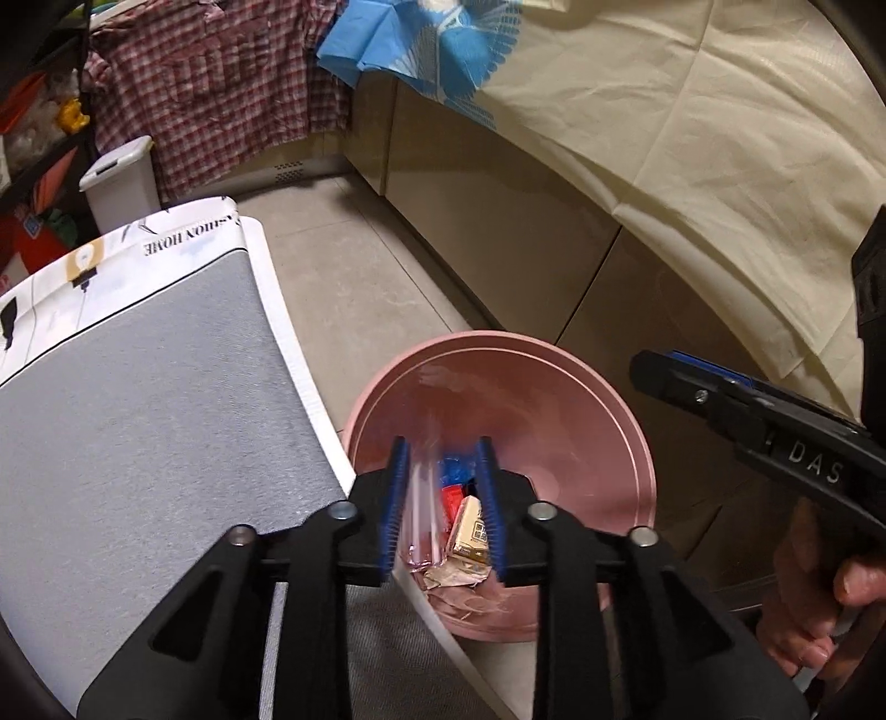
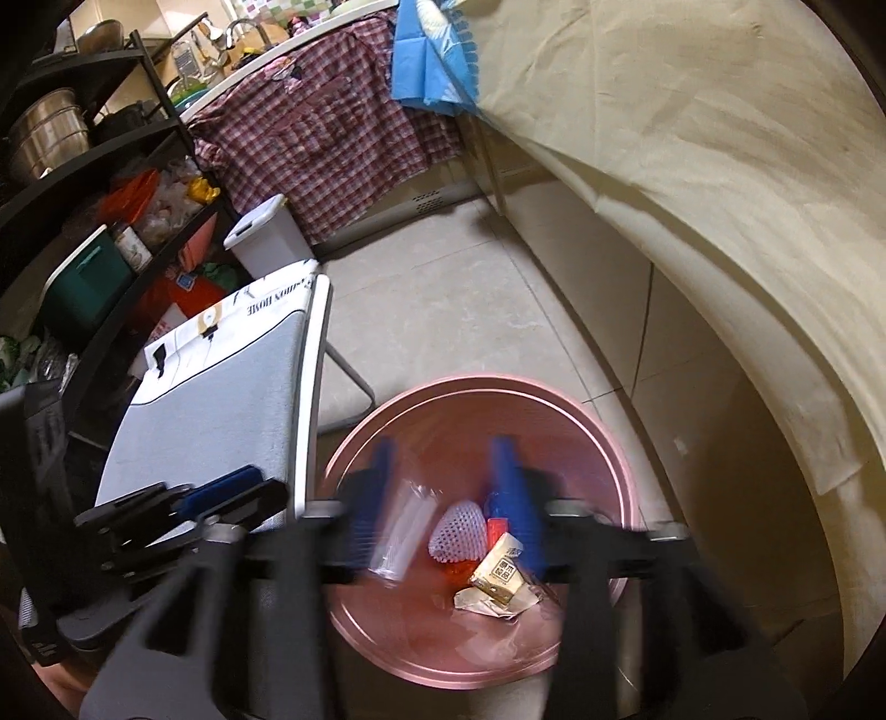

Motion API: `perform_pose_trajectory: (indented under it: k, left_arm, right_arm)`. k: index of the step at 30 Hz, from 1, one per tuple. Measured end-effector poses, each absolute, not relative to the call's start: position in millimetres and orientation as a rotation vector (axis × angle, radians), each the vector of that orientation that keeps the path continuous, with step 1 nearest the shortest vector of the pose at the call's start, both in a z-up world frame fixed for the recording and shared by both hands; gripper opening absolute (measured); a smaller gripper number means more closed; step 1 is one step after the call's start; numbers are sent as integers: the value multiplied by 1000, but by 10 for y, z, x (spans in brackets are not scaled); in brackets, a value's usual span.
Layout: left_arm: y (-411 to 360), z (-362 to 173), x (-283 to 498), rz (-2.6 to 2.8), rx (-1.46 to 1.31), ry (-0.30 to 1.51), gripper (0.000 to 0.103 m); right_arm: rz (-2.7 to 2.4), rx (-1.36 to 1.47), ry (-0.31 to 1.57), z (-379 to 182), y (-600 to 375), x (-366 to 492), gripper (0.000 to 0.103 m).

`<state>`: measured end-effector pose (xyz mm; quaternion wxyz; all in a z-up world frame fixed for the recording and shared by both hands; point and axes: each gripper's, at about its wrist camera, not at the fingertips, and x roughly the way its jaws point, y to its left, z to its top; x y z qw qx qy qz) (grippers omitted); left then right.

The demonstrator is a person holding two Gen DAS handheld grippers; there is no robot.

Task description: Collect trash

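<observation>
Nearest us: left tool (image 1: 440,501), low centre of the left wrist view, blue pads parted, narrow gap. A clear plastic wrapper (image 1: 423,498) sits blurred between them, beside the left pad; we can't tell if it touches.

Right tool (image 2: 443,498), low centre of the right wrist view, smeared by blur, jaws wider apart, nothing pinched. Another clear wrapper (image 2: 401,531) shows between its fingers, apparently loose.

Both tools point down into the pink bin (image 1: 637,443) on the tiled floor (image 1: 360,277). Trash in the bin: white foam net sleeve (image 2: 454,531), red piece (image 2: 496,529), blue scrap (image 1: 455,471), tan packet with a QR code (image 2: 501,573), crumpled paper (image 2: 476,601).

Around it:
- Left of the bin, touching or nearly so: bench with grey mat (image 1: 138,415) and white edge, printed cloth (image 1: 183,232) at its far end.
- Right side: cabinet fronts under a cream sheet (image 1: 720,138).
- Upper centre: checked shirt (image 1: 221,83) and blue cloth (image 1: 421,50) hanging.
- Upper left: small white lidded bin (image 2: 271,235), black shelf rack (image 2: 83,166) with pots and bags.
- A hand (image 1: 819,609) on the right tool's grip, lower right of the left wrist view.
</observation>
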<state>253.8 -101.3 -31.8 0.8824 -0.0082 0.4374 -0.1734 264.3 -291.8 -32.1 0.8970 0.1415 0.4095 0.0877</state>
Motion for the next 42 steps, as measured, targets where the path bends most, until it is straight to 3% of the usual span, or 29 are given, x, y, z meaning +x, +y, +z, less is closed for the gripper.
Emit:
perform_pose_trajectory:
  k: [3,6,10,13,19,30,42]
  left_arm:
    - [-933,-243,2447,-348,-26,897,30]
    - [-853,-137,2262,-329,-30,869,40]
    - [-733,22,1892,-296,-27,813,55]
    - [-665,106,1538,-266,-9,780,55]
    - [-512,203,987,-181,-38,741,58]
    - [-501,186,381,-81,-123,712,68]
    - [-539,169,203,-45,-95,689,71]
  right_arm:
    - [172,280,840,-312,-2924,2598,50]
    - [164,261,820,-258,-2927,2509,51]
    - [161,206,741,-51,-2888,2257,67]
    - [161,174,669,117,-2839,1942,80]
    - [134,114,580,328,-2729,1254,94]
    - [48,96,534,448,-2845,358,96]
    - [39,34,545,348,-2704,330,96]
